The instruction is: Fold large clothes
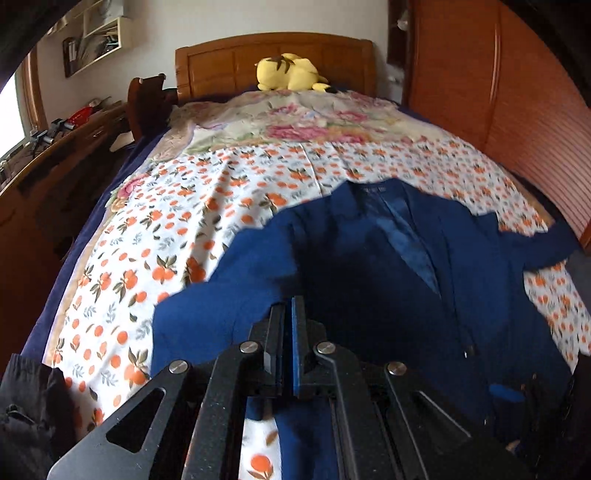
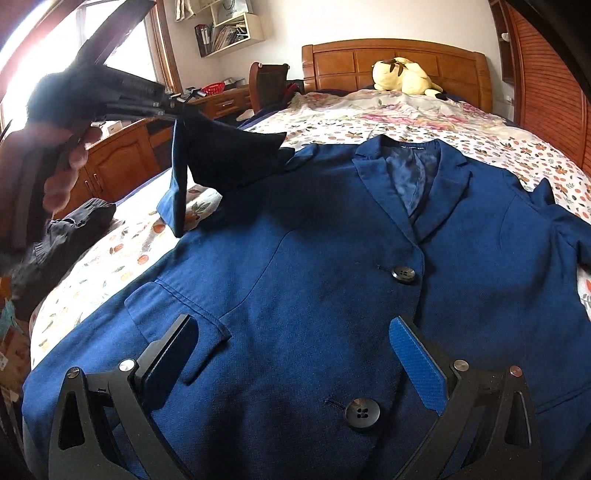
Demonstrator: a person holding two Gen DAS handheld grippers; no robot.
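This is a home bedroom: a bed with a carved wooden headboard and an orange-print sheet, a yellow plush toy by the pillows, a wooden wardrobe alongside, a cluttered wooden desk under the window, and wall shelves holding folders.
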